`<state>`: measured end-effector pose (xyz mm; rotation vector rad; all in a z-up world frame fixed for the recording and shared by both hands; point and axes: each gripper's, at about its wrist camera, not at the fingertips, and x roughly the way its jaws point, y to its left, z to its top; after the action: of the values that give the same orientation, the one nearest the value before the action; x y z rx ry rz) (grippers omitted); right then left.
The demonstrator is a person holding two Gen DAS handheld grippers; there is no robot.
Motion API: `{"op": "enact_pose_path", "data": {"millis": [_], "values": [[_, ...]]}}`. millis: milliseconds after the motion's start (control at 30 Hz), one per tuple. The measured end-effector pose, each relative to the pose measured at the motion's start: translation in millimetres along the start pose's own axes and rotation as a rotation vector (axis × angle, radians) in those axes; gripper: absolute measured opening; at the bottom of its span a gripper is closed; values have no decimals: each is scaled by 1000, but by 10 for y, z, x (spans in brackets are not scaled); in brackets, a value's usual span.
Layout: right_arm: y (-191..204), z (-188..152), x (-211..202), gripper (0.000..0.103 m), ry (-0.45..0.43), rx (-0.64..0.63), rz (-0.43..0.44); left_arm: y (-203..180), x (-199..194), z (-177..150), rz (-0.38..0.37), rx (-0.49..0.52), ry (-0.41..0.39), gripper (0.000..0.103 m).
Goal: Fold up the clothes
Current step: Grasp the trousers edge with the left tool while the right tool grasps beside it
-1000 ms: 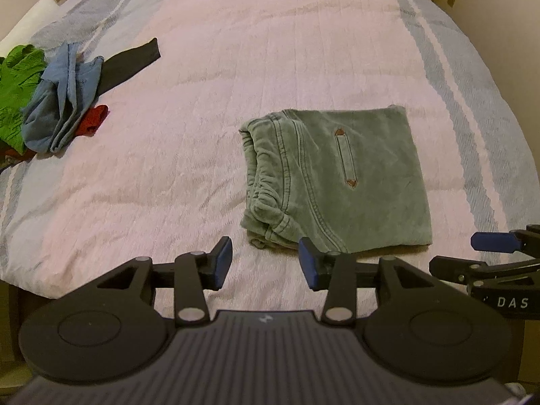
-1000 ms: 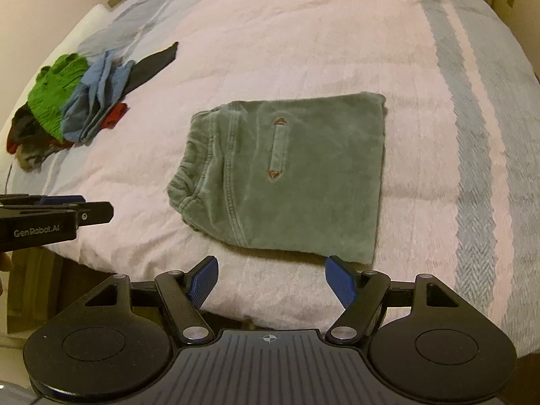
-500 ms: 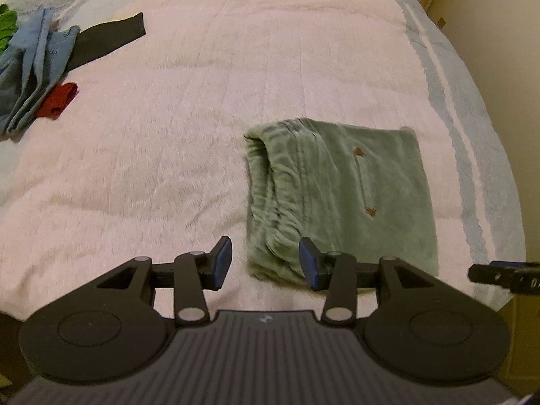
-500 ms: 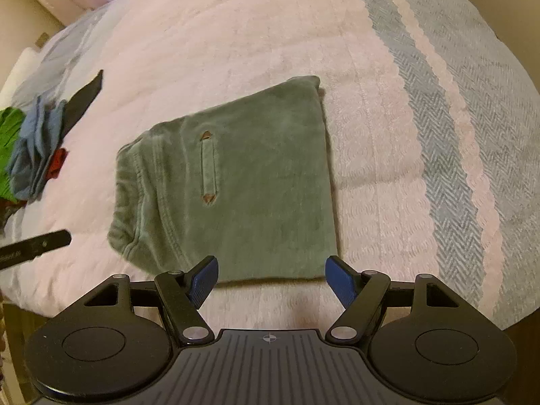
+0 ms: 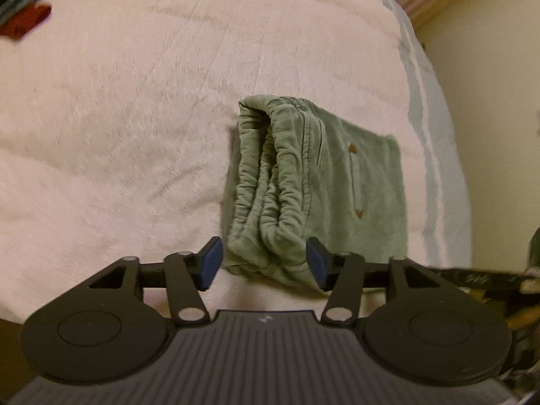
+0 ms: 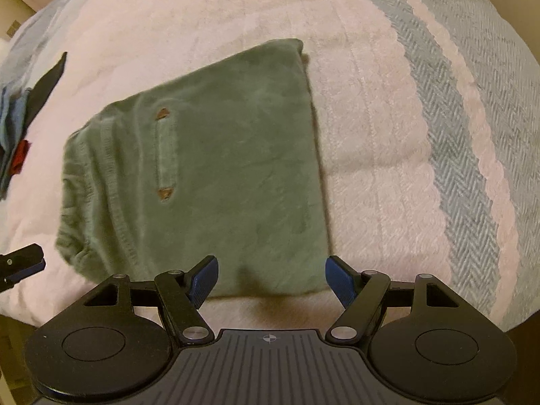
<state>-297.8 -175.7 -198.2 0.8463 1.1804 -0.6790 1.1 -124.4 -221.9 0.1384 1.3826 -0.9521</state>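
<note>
A folded green pair of trousers (image 5: 324, 185) lies flat on the pink bedspread (image 5: 118, 128), its gathered waistband toward the left. My left gripper (image 5: 265, 263) is open, its blue pads on either side of the near waistband corner, low over the bed. In the right wrist view the same trousers (image 6: 219, 168) fill the middle. My right gripper (image 6: 271, 278) is open, its pads astride the near right edge of the fold. Neither gripper holds cloth.
A pile of unfolded clothes, blue, black and red (image 6: 20, 128), lies at the far left of the bed; its red piece also shows in the left wrist view (image 5: 25, 22). A blue-grey striped band (image 6: 455, 118) runs along the bedspread's right side. A cream wall (image 5: 489, 67) stands beyond the bed's right edge.
Both grippers have moved forward and down to the near edge of the folded trousers. My left gripper has opened wider. The trousers have not moved.
</note>
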Motion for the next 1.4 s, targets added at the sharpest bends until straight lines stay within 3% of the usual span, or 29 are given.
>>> {"op": "enact_pose_path", "data": {"millis": [133, 167, 200, 333, 467, 500, 533, 700, 800, 867, 967, 1067, 1100, 1133, 1200, 1333, 1400], "values": [[-93, 104, 111, 73, -5, -17, 7, -21, 189, -35, -36, -66, 2, 57], [-125, 126, 132, 73, -10, -17, 11, -32, 251, -56, -40, -77, -4, 46], [-157, 148, 154, 73, -14, -18, 16, -38, 303, -81, -41, -90, -12, 22], [-298, 229, 136, 73, -89, -27, 88, -25, 312, -261, -1, -134, -100, 16], [-188, 270, 139, 73, -170, -159, 183, -62, 258, -462, 53, -113, -174, 14], [-97, 262, 147, 68, -186, -223, 210, -68, 263, -469, 61, -119, -181, 14], [2, 251, 161, 49, -198, -287, 238, -83, 265, -471, 66, -127, -195, 14], [558, 112, 321, 16, -207, -560, 394, -211, 201, -539, 105, -122, -271, 12], [796, 20, 442, 16, -221, -647, 476, -250, 177, -584, 126, -134, -300, 11], [930, -41, 636, 16, -179, -684, 515, -269, 165, -605, 136, -142, -321, 10], [1067, -141, 865, 16, -149, -746, 469, -279, 189, -627, 161, -140, -330, 10], [1046, -138, 808, 17, -136, -734, 451, -212, 282, -634, 198, -173, -310, 11], [993, -124, 763, 26, -129, -716, 447, -169, 289, -629, 194, -195, -310, 13], [898, -107, 700, 55, -131, -691, 440, -146, 276, -618, 183, -207, -307, 14], [636, -65, 537, 77, -172, -624, 440, -150, 225, -575, 183, -200, -285, 24], [5, 80, 337, 77, -206, -480, 395, -197, 32, -447, 199, -157, -283, 32], [-330, 166, 335, 77, -195, -375, 376, -177, 15, -357, 167, -146, -275, 60]]}}
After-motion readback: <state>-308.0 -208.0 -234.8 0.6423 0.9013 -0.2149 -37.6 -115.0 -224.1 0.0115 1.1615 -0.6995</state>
